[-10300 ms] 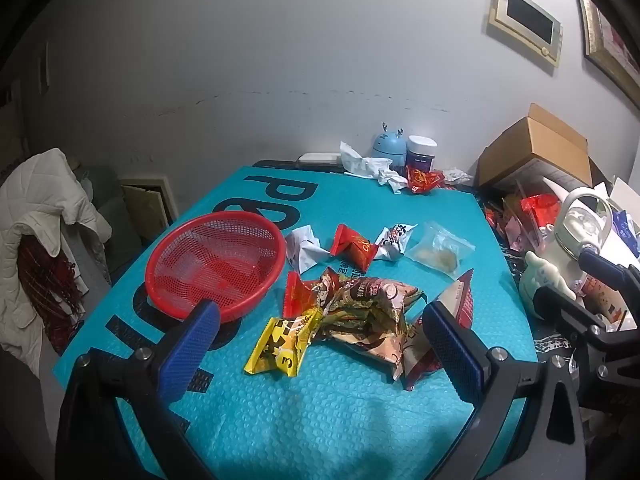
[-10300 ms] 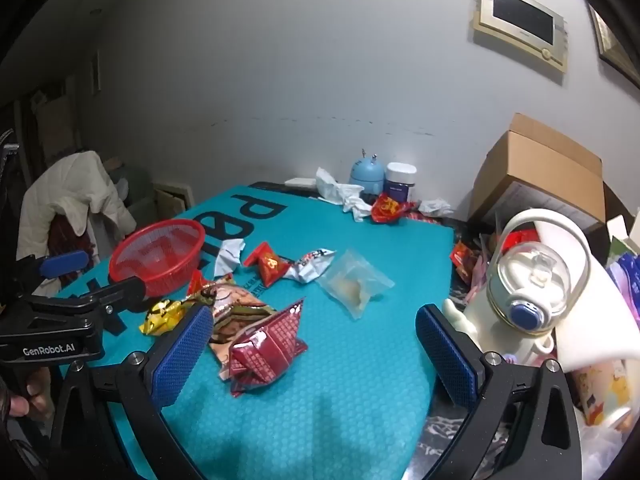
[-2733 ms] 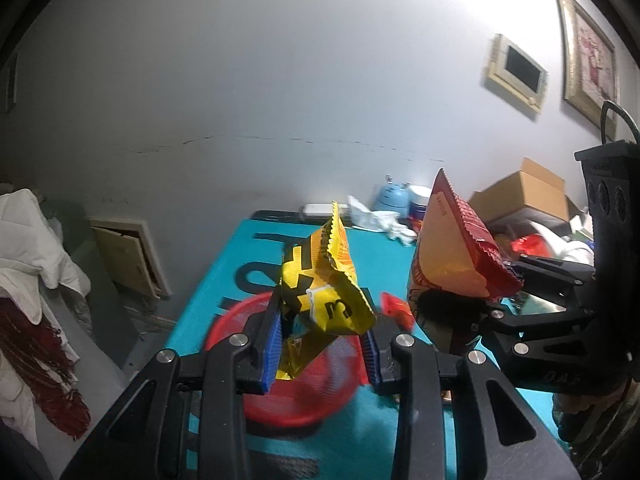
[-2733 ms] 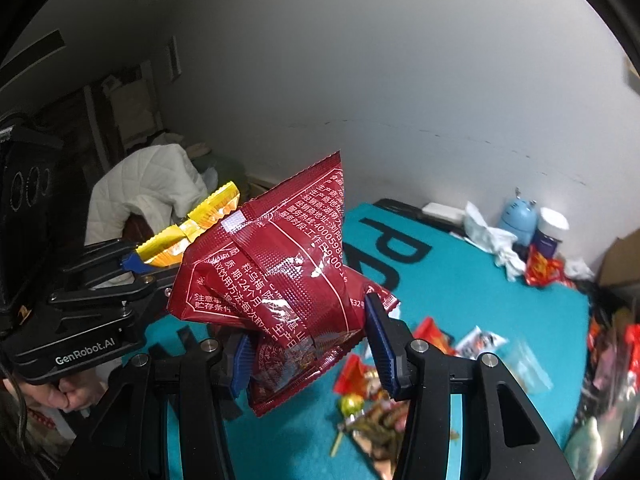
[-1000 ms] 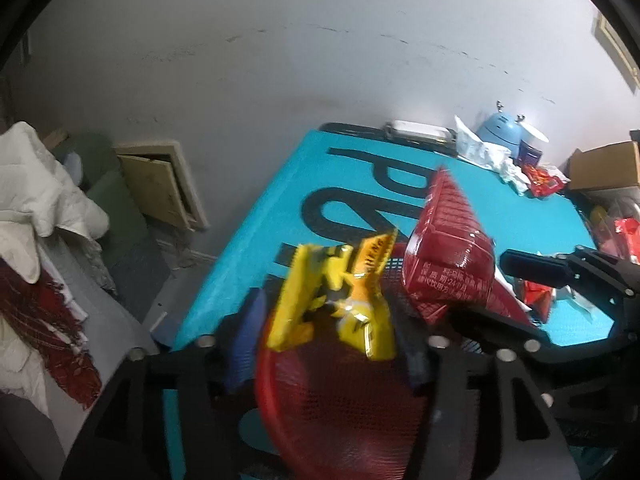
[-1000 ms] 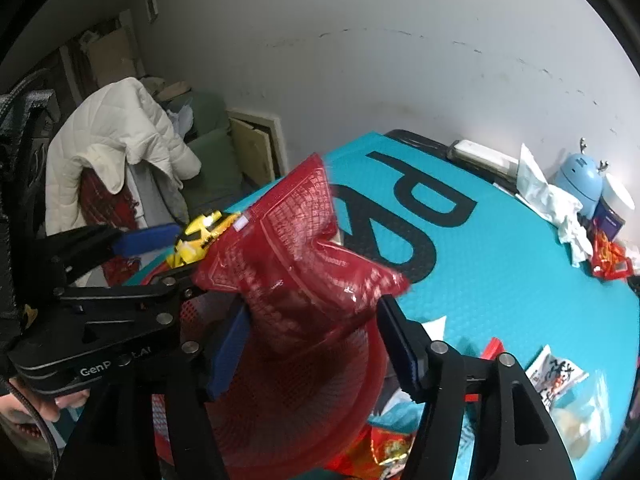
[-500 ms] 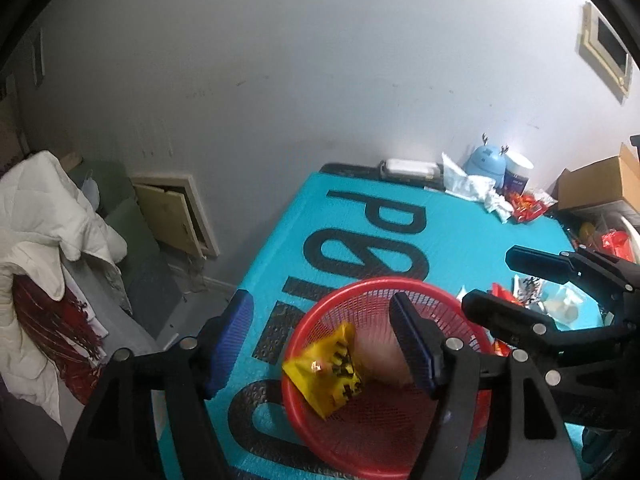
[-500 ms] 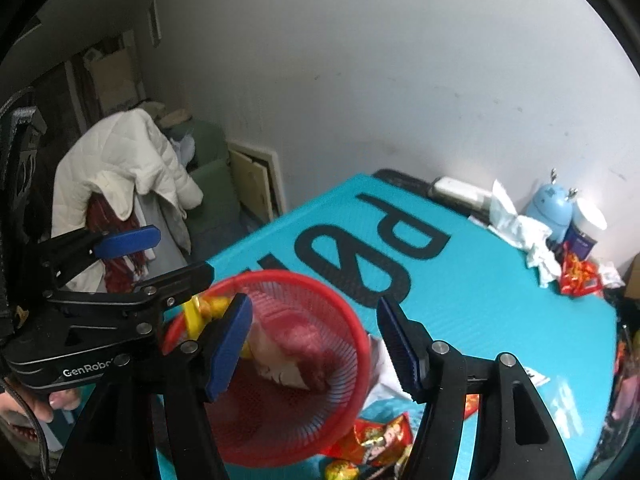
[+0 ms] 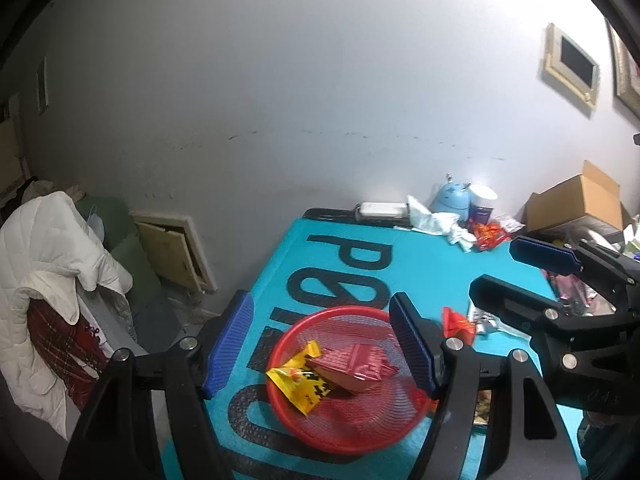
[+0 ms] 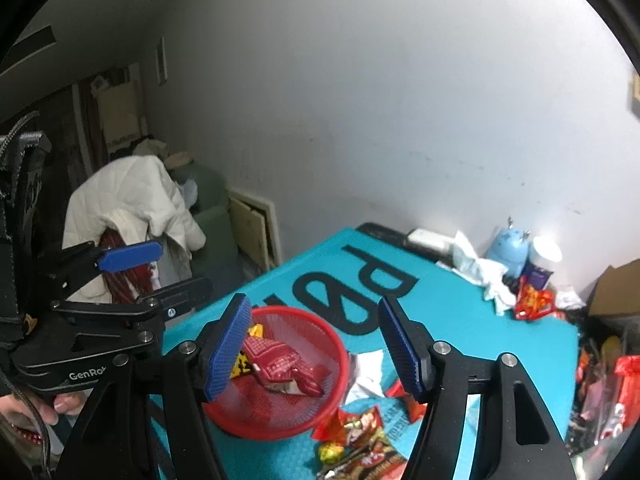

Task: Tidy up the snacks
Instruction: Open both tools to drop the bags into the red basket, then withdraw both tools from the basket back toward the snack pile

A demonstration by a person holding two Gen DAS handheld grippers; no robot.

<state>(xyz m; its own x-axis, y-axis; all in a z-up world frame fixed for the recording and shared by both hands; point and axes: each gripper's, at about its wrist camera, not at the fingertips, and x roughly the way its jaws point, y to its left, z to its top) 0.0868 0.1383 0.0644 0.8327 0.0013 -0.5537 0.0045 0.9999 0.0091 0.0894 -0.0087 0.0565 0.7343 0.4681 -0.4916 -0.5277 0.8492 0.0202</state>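
You hold both tools above the red basket (image 9: 344,380), which sits near the left edge of the teal mat (image 9: 420,264). Your left gripper (image 9: 320,344) is spread wide and empty; your right gripper (image 10: 316,348) is likewise released. Inside the basket lie the yellow packet (image 9: 298,380) and the dark red pouch (image 9: 352,366), touching. The pouch's long axis runs left-right across the basket, lying flat.

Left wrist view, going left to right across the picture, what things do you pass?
White quilted jacket → red mesh basket → small red triangular snack packet → brown cardboard box.
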